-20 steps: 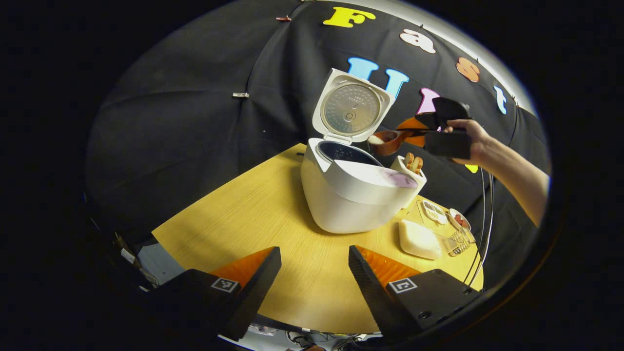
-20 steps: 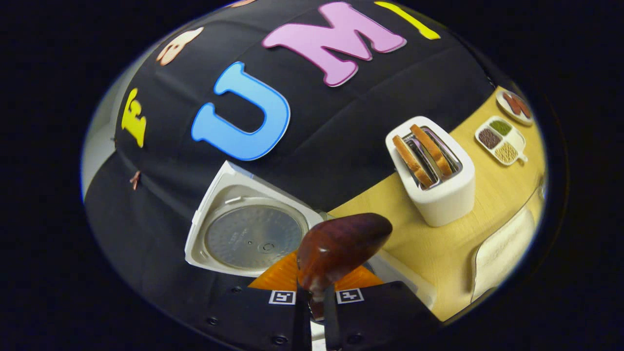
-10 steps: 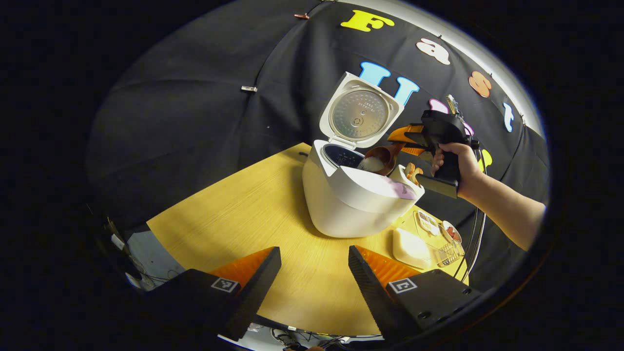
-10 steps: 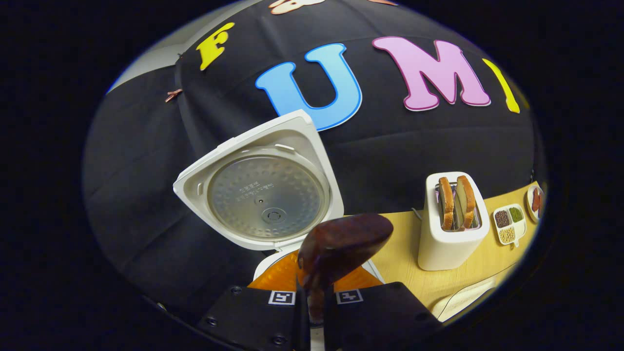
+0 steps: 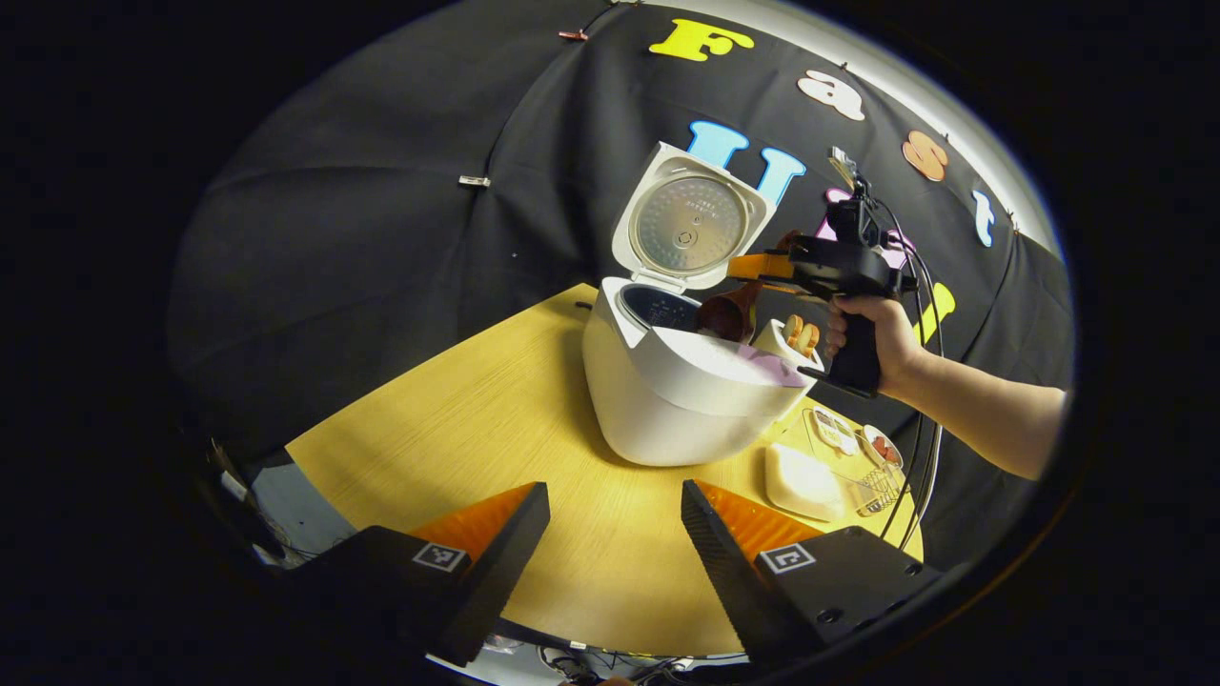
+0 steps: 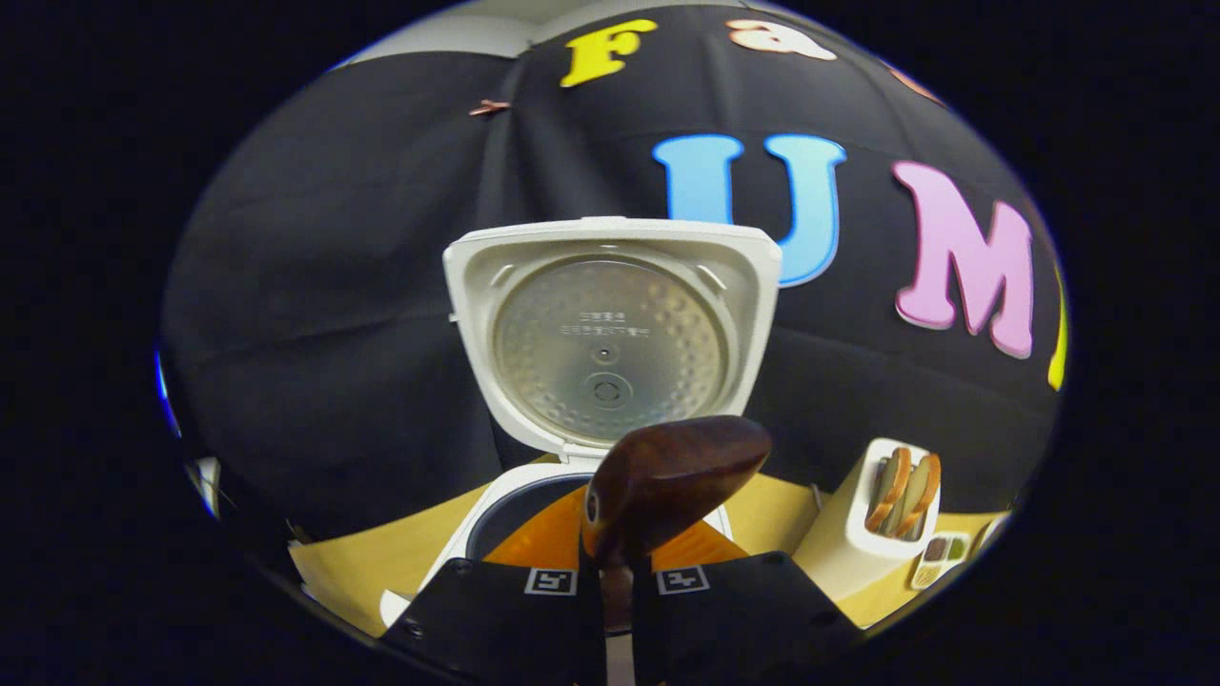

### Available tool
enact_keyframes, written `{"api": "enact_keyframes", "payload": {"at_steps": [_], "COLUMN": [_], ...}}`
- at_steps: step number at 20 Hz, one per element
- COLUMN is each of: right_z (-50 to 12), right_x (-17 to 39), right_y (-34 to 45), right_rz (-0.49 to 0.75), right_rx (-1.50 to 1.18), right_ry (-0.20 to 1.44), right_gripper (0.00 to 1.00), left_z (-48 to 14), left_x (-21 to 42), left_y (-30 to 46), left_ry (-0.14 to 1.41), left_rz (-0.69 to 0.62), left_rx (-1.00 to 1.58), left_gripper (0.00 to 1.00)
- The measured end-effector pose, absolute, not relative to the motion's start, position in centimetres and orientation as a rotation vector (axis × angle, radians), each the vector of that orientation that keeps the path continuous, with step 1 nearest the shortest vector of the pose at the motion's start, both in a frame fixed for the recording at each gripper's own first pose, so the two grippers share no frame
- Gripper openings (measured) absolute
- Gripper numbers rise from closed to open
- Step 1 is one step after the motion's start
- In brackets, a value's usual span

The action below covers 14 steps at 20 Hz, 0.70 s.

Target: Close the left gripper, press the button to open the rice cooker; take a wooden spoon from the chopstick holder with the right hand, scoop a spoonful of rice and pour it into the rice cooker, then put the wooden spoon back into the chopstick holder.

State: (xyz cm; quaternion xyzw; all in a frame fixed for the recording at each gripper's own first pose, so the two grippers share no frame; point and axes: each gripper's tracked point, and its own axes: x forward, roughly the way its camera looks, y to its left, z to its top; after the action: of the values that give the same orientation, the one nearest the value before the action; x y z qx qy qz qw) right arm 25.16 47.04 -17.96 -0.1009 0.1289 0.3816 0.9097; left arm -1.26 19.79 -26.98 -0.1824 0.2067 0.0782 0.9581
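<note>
Two grippers are showing: the left gripper (image 5: pixel 615 519), at the bottom of the left gripper view, is hanging wide apart and holding nothing above the table (image 5: pixel 448 429), while the right gripper (image 6: pixel 618 581) is clamping narrow on the handle of the spoon (image 6: pixel 667 476). In the left gripper view the right gripper (image 5: pixel 762 272) is sitting right of centre, a hand (image 5: pixel 872 338) gripping its handle, and the spoon (image 5: pixel 726 314) is dipping bowl-down over the open pot of the cooker (image 5: pixel 681 381), whose lid (image 5: pixel 688 217) is standing upright behind. No rice is visible in the spoon, so the pour is probably finishing. To do it well, the bowl should be kept over the pot's mouth and tipped fully until it is empty, clear of the lid. The toaster (image 6: pixel 882 519) is standing lower right in the right gripper view. The holder cannot be made out.
</note>
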Motion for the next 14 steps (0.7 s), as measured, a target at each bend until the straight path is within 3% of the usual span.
{"api": "enact_keyframes", "payload": {"at_steps": [7,14], "right_z": [-18.8,-15.3], "right_x": [24.3,24.5], "right_y": [47.8,46.8], "right_rz": [0.857,0.812], "right_rx": [-0.387,-0.245], "right_ry": [0.175,0.168], "right_gripper": [0.15,0.15], "left_z": [-26.3,-24.8], "left_x": [-1.8,-1.0], "left_y": [20.6,21.1], "left_ry": [0.405,0.37], "left_rz": [0.192,0.21], "left_rx": [-0.318,-0.259], "left_gripper": [0.96,0.96]}}
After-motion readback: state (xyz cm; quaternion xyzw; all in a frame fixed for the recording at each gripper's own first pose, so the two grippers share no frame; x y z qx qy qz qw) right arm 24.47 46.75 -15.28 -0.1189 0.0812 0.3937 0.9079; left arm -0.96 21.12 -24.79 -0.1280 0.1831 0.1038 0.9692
